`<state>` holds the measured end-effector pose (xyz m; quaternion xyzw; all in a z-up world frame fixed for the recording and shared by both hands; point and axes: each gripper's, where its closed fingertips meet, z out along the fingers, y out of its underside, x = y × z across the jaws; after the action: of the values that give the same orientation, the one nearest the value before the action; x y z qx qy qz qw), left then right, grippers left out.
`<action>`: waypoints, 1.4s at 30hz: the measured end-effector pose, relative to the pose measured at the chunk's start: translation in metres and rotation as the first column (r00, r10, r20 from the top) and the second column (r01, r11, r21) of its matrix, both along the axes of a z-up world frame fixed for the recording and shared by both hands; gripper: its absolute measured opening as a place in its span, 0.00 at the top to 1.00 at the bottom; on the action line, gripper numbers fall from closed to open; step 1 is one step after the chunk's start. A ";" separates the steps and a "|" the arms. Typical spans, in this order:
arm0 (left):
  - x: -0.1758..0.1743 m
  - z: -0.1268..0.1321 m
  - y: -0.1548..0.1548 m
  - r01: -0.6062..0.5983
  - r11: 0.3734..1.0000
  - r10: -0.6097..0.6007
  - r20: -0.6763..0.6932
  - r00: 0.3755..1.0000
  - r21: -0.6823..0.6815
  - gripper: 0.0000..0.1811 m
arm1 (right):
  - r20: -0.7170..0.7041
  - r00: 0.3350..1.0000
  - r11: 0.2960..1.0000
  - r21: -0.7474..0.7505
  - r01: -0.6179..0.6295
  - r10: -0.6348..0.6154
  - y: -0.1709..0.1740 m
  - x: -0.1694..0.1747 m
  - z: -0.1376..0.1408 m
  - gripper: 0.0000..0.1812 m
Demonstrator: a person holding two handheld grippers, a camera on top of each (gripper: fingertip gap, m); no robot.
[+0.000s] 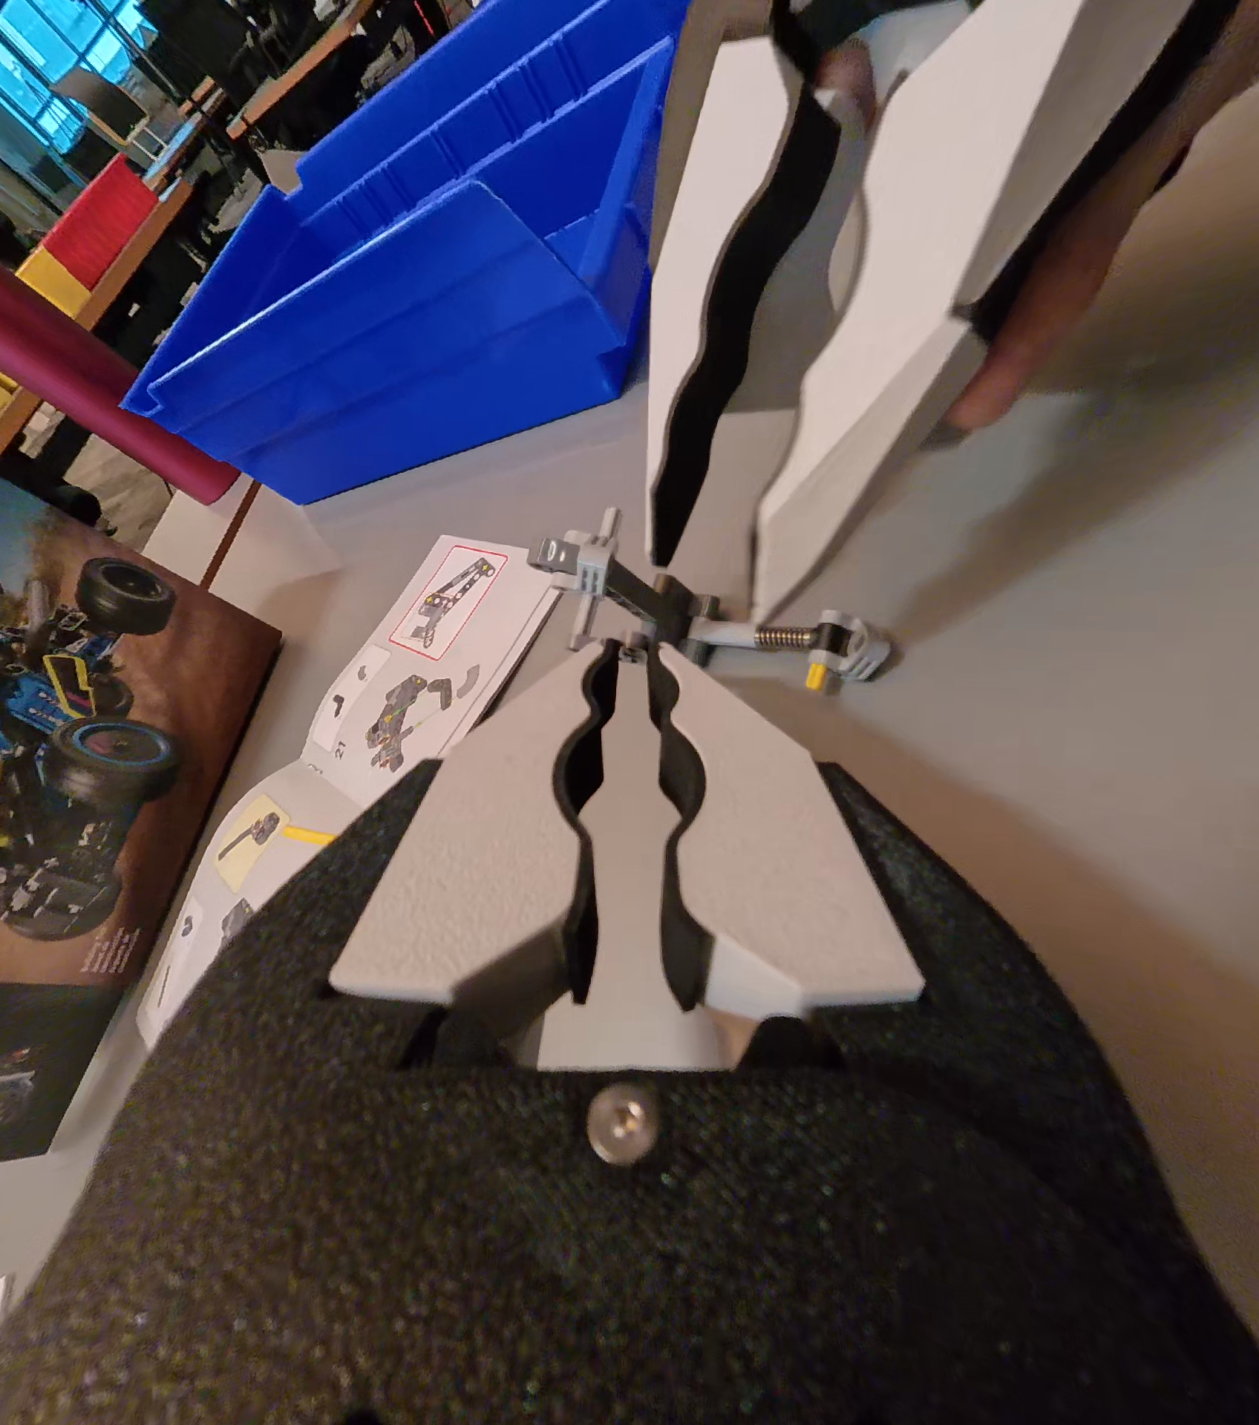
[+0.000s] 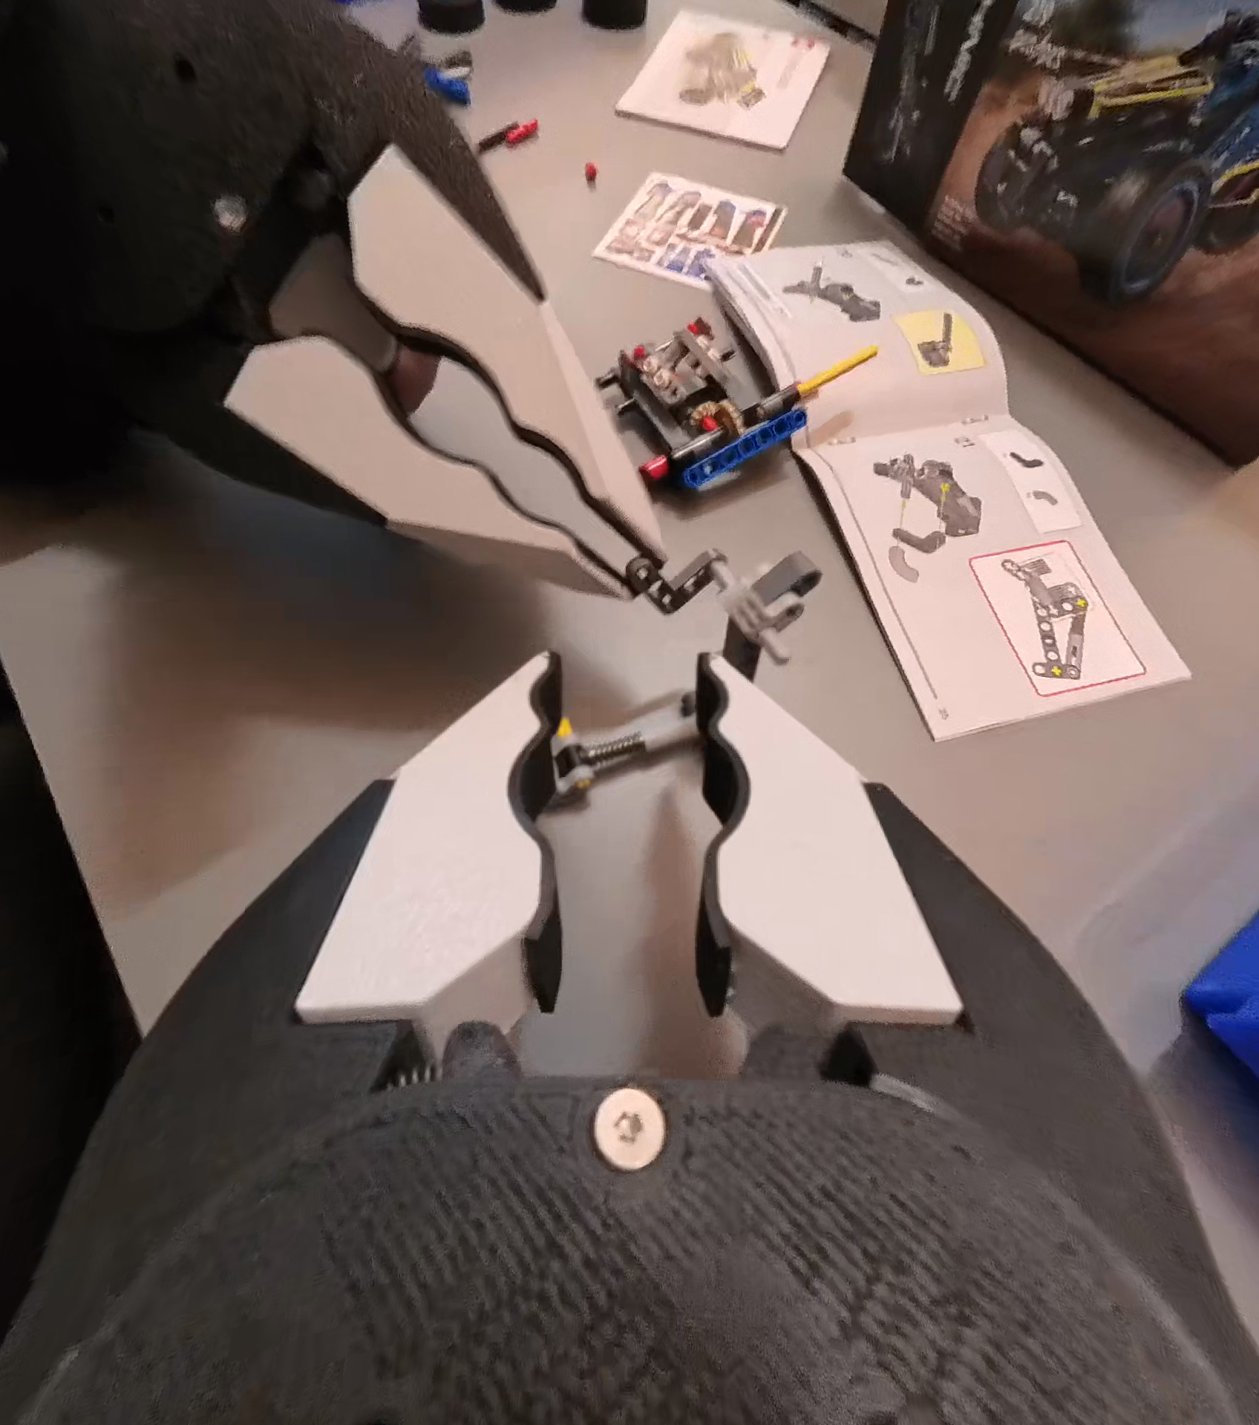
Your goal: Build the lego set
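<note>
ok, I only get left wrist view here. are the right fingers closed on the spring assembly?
Observer: No. The right gripper is open; the spring assembly's spring end sits between its fingers.
Operator: anything else built on the table?
Observer: Yes, a gear assembly with a blue beam, beside the open booklet.
Operator: loose parts?
Observer: Small red parts on the table past a sticker sheet.
</note>
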<state>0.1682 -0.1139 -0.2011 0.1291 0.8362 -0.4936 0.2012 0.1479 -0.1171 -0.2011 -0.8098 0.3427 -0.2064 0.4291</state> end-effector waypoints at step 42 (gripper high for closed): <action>-0.005 -0.007 0.000 0.096 0.995 -0.097 0.079 0.992 0.014 0.97 | 0.198 0.921 0.925 -0.253 -0.284 0.337 0.004 -0.009 -0.028 0.92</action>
<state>0.1628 -0.1138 -0.2081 0.1900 0.8229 -0.4928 0.2095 0.1394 -0.1127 -0.2288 -0.8658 0.1305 -0.2672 0.4023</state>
